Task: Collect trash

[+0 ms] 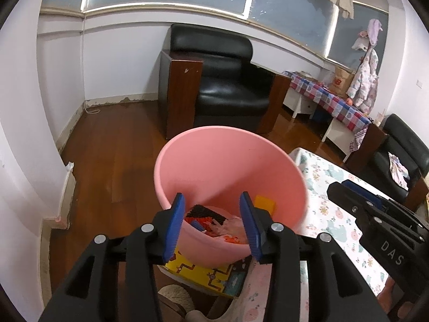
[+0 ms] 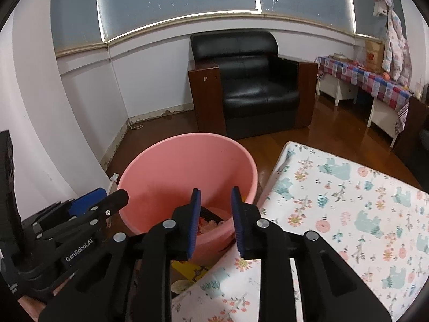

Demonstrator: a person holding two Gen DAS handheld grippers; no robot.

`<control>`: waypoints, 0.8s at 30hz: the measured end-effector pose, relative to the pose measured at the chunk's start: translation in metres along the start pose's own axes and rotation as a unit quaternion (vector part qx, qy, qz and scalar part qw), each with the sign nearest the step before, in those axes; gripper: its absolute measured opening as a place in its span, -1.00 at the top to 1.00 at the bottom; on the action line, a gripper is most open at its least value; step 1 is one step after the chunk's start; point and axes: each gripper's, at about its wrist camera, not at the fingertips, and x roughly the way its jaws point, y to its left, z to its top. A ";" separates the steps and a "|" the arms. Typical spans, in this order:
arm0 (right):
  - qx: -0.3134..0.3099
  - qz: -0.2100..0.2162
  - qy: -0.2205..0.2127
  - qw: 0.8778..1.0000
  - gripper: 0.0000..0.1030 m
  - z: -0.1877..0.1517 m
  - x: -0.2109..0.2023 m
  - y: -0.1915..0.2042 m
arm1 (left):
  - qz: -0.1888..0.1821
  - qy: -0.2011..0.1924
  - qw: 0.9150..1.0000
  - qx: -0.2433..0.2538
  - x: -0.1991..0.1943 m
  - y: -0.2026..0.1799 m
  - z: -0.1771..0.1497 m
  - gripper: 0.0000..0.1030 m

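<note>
I hover both grippers, left gripper and right gripper, jaws wide and empty, over the round pink plastic bucket of scraps; bumping its near rim could tip it.

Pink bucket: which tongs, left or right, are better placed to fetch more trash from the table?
Right, probably. Both tongs, left and right, are open and empty over the bucket, but the table lies on the right side. No trash shows on it.
</note>
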 end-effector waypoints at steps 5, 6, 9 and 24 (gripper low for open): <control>0.006 0.006 -0.009 1.000 0.54 -0.004 -0.020 -0.004 | -0.009 -0.007 1.000 0.013 -0.015 -0.014 -0.001 0.09; 0.007 0.007 -0.011 1.000 0.54 -0.005 -0.024 -0.005 | -0.011 -0.008 1.000 0.016 -0.018 -0.017 -0.001 0.07; 0.010 0.007 -0.015 1.000 0.54 -0.009 -0.035 -0.009 | -0.015 -0.012 0.999 0.025 -0.027 -0.026 -0.003 0.01; 0.017 -0.014 -0.029 0.999 0.54 -0.036 -0.077 -0.031 | -0.031 -0.017 0.998 0.047 -0.055 -0.065 -0.016 -0.01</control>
